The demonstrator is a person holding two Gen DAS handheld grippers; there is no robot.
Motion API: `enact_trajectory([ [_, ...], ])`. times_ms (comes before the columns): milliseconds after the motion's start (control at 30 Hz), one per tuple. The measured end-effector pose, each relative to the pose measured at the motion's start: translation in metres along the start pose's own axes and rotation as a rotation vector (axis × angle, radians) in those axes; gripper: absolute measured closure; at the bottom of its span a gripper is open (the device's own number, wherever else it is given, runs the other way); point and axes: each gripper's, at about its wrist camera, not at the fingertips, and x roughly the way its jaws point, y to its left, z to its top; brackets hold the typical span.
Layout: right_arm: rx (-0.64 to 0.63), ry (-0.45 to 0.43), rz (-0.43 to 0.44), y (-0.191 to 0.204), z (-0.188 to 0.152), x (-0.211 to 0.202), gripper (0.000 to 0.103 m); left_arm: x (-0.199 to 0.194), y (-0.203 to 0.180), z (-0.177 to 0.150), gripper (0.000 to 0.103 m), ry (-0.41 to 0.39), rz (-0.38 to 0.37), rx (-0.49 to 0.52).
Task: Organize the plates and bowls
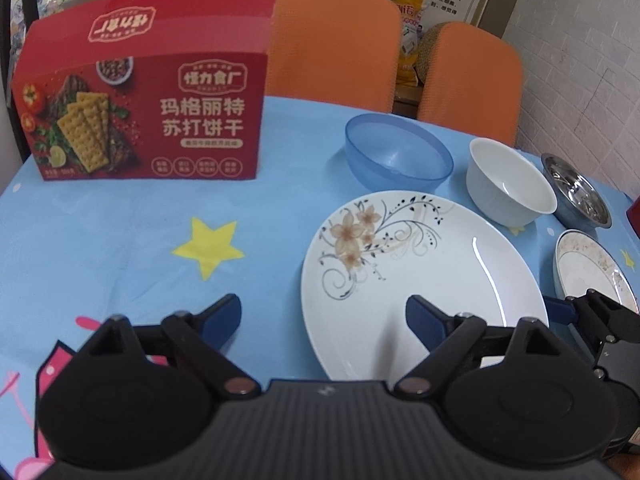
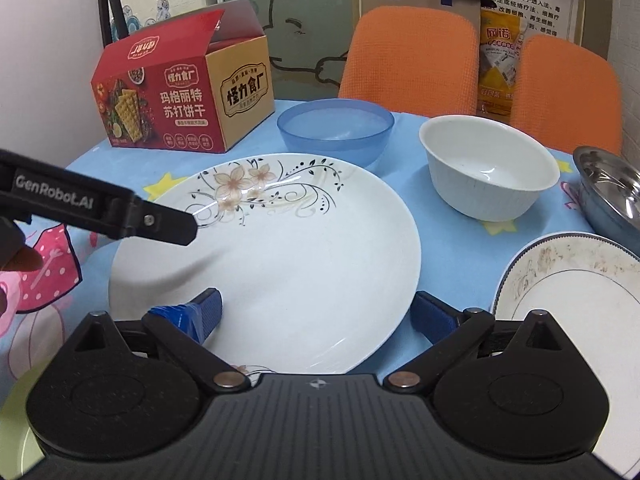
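A large white plate with a flower pattern [image 1: 432, 276] [image 2: 280, 264] lies on the blue tablecloth. Behind it stand a blue plastic bowl [image 1: 396, 156] [image 2: 336, 128], a white bowl [image 1: 508, 184] [image 2: 488, 168] and a steel bowl [image 1: 576, 192] [image 2: 612, 196]. A small stained plate [image 1: 592, 272] [image 2: 572, 284] lies at the right. My left gripper [image 1: 324, 320] is open over the big plate's left edge and also shows in the right wrist view [image 2: 176, 228]. My right gripper [image 2: 316, 312] is open, straddling the big plate's near right part, and shows in the left wrist view [image 1: 560, 308].
A red cracker box [image 1: 148, 108] [image 2: 180, 96] stands open at the back left of the table. Two orange chairs [image 1: 336, 40] [image 2: 408, 52] stand behind the table. A white brick wall [image 1: 580, 60] is at the right.
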Motion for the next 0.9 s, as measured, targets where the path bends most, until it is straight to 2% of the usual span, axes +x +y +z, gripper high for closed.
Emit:
enact_trajectory([
  [100, -0.02, -0.002, 0.016, -0.003, 0.001, 0.001, 0.013, 0.007, -0.002, -0.001, 0.018, 0.021, -0.001, 0.004],
  [133, -0.023, 0.002, 0.022, -0.004, 0.002, 0.002, 0.013, 0.011, -0.002, -0.002, 0.025, 0.035, -0.007, -0.001],
  [200, -0.027, 0.004, 0.026, -0.006, 0.004, 0.004, 0.013, 0.013, -0.004, -0.002, 0.027, 0.033, 0.005, 0.006],
  [267, -0.027, -0.003, 0.027, -0.005, 0.003, 0.005, 0.013, 0.015, -0.008, -0.002, 0.037, 0.028, 0.018, 0.021],
  [333, -0.037, -0.009, 0.062, -0.003, 0.002, 0.005, 0.012, 0.014, -0.013, -0.003, 0.056, 0.021, 0.016, 0.042],
  [367, -0.043, -0.016, 0.056, -0.001, 0.002, 0.005, 0.013, 0.014, -0.015, -0.002, 0.059, 0.024, 0.006, 0.046],
  [600, -0.039, -0.026, 0.034, 0.0, 0.003, 0.006, 0.015, 0.014, -0.025, 0.002, 0.059, 0.034, 0.058, 0.03],
  [900, 0.018, -0.06, 0.02, -0.004, 0.016, -0.015, 0.015, -0.004, -0.037, 0.017, 0.06, -0.004, 0.059, 0.041],
])
